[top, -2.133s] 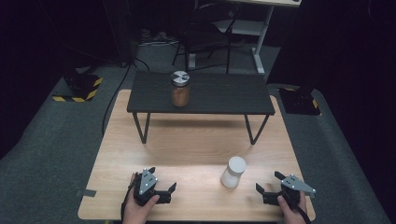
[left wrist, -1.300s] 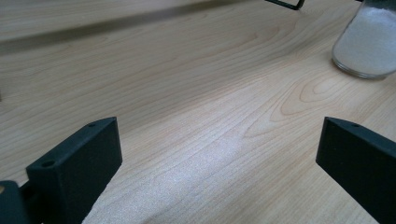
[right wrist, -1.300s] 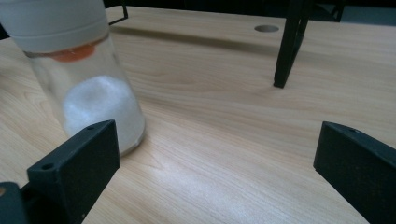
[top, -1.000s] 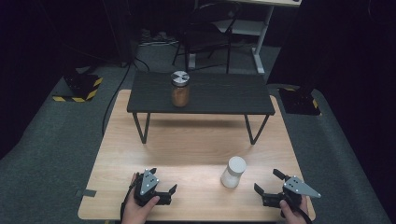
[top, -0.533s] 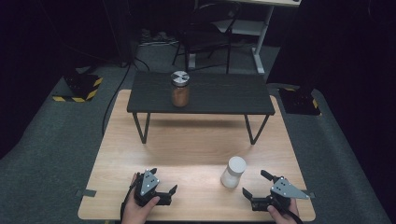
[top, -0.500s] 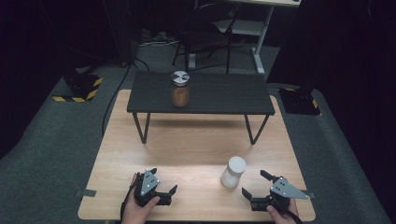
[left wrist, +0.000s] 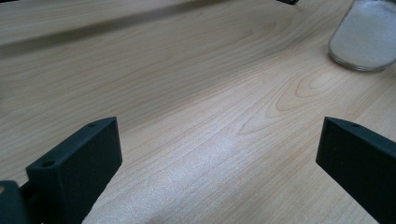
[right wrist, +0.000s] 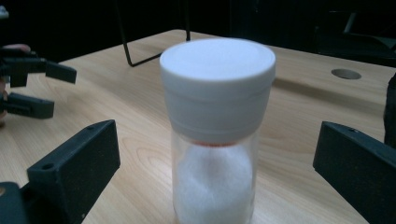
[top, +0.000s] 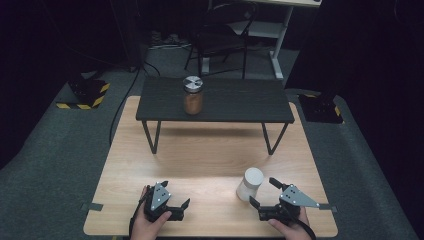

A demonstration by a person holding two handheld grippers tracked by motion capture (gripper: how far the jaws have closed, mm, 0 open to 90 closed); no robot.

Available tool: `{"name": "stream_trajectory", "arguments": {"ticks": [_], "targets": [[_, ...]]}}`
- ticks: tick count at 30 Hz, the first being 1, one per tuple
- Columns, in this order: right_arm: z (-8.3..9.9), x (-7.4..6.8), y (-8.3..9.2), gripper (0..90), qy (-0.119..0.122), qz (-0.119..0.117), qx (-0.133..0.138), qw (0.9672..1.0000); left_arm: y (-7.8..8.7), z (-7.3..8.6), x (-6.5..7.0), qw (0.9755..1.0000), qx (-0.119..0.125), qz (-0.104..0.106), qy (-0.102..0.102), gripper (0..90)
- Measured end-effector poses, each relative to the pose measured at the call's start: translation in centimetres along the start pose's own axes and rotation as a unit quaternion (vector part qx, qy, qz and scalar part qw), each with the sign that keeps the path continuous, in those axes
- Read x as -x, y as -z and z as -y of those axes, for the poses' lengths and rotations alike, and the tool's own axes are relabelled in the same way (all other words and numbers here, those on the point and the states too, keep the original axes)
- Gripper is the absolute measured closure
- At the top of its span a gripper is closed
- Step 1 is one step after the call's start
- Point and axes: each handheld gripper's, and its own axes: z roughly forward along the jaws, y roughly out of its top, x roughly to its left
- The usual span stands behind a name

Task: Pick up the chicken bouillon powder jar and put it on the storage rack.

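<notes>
White-capped clear jar (right wrist: 215, 135) of white powder stands upright on the wooden surface (top: 200, 175), near its front right, between the spread jaws of my right claw (top: 267, 194) but untouched. I judge it rigid, smooth, breakable and moderately light; grip the ridged cap or just below. My left claw (top: 172, 201) rests apart, empty.

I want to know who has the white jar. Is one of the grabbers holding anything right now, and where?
Nothing is held. The right gripper is open, with the white-lidded jar standing between its jaws, untouched. The left gripper is open over bare table.
</notes>
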Motion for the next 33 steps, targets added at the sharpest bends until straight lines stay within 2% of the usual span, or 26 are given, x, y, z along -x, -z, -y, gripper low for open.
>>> {"name": "stream_trajectory", "arguments": {"ticks": [7, 12, 17, 20, 23, 33], "targets": [[-1.2, -0.3, -0.9, 3.2, 0.016, 0.007, -0.011, 0.9998, 0.0, 0.0, 0.0, 1.0000, 0.001, 0.001, 0.000, 0.5], [-1.3, -0.5, -1.6, 14.2, 0.017, 0.008, -0.008, 0.9998, 0.0, 0.1, -0.1, 1.0000, 0.002, 0.003, 0.000, 0.5], [-1.1, -0.7, -2.2, 24.1, 0.014, 0.007, -0.003, 0.9999, 0.1, 0.1, -0.1, 1.0000, 0.002, 0.003, 0.001, 0.5], [-0.8, -0.8, -2.5, 29.4, 0.000, 0.013, 0.003, 0.9999, 0.1, 0.1, -0.1, 1.0000, 0.002, 0.002, 0.002, 0.5], [-0.7, -0.8, -2.8, 33.1, -0.005, 0.016, 0.006, 0.9998, 0.0, 0.0, -0.1, 1.0000, -0.001, 0.002, 0.000, 0.5], [-0.8, -1.4, -3.2, 33.7, -0.009, 0.027, 0.006, 0.9996, -0.1, -0.2, 0.2, 0.9999, -0.007, 0.001, -0.008, 0.5]]}}
